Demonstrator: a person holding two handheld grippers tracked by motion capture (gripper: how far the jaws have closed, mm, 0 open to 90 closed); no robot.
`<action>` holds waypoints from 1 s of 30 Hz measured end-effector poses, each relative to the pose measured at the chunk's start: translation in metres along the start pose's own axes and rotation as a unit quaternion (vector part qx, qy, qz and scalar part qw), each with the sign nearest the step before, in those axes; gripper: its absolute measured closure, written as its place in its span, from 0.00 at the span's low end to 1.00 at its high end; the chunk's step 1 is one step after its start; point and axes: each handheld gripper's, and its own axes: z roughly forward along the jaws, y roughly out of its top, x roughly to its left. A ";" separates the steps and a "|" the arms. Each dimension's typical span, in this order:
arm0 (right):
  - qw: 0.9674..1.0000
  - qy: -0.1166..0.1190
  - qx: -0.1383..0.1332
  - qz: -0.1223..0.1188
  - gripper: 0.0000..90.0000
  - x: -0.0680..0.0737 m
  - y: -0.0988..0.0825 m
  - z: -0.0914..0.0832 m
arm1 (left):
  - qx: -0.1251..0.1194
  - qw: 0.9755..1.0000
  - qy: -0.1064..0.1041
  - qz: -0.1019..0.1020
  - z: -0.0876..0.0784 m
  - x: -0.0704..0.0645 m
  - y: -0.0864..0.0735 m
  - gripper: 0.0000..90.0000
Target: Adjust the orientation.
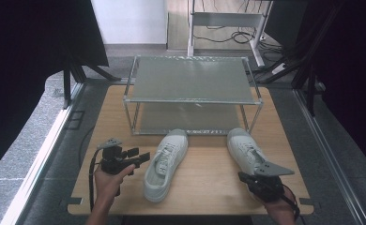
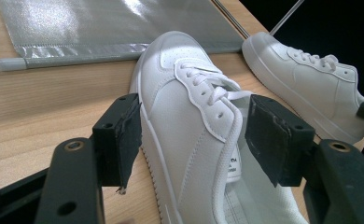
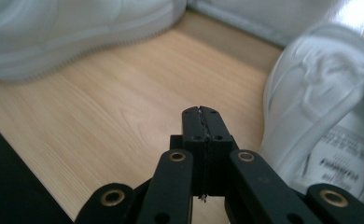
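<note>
The left tongs (image 2: 192, 135) stand wide open astride the left sneaker (image 2: 194, 126), pads not touching. The right tongs (image 3: 202, 122) are closed and empty, the right sneaker (image 3: 325, 112) just beside them. The sneakers look light, soft-sided; the collar seems best to grip. The shelf rack (image 1: 190, 93) stands beyond on the counter (image 1: 204, 183), its lower level open.

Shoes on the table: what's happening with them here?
A person works at a wooden table with a hand-held gripper in each hand. The left hand-held gripper has its jaws open on either side of the left white shoe, not pressing it. The right hand-held gripper is shut on nothing beside the right white shoe. A two-tier rack stands behind both shoes.
</note>
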 end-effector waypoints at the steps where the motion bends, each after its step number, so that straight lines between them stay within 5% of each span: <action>1: 1.000 -0.008 0.007 -0.005 1.00 0.003 -0.003 0.002 | -0.001 1.000 0.000 0.000 0.000 0.000 0.000 0.40; 7: 0.996 -0.081 0.027 -0.015 1.00 -0.001 -0.021 -0.005 | 0.001 1.000 -0.002 -0.001 0.001 0.000 0.000 0.40; 20: 0.998 -0.058 0.025 -0.006 1.00 -0.011 -0.025 -0.013 | -0.006 1.000 0.001 -0.005 -0.004 0.002 0.001 0.40; 21: 1.000 -0.029 0.011 0.000 0.96 -0.012 -0.023 -0.013 | -0.010 1.000 -0.002 -0.006 -0.004 0.001 0.002 0.41; 23: 1.000 -0.011 -0.014 0.007 0.92 -0.013 -0.019 -0.017 | -0.014 1.000 -0.001 -0.001 -0.006 -0.001 0.003 0.41; 30: 0.998 -0.009 -0.062 0.014 0.76 -0.027 -0.001 -0.023 | -0.023 1.000 -0.004 0.010 -0.009 -0.009 0.007 0.43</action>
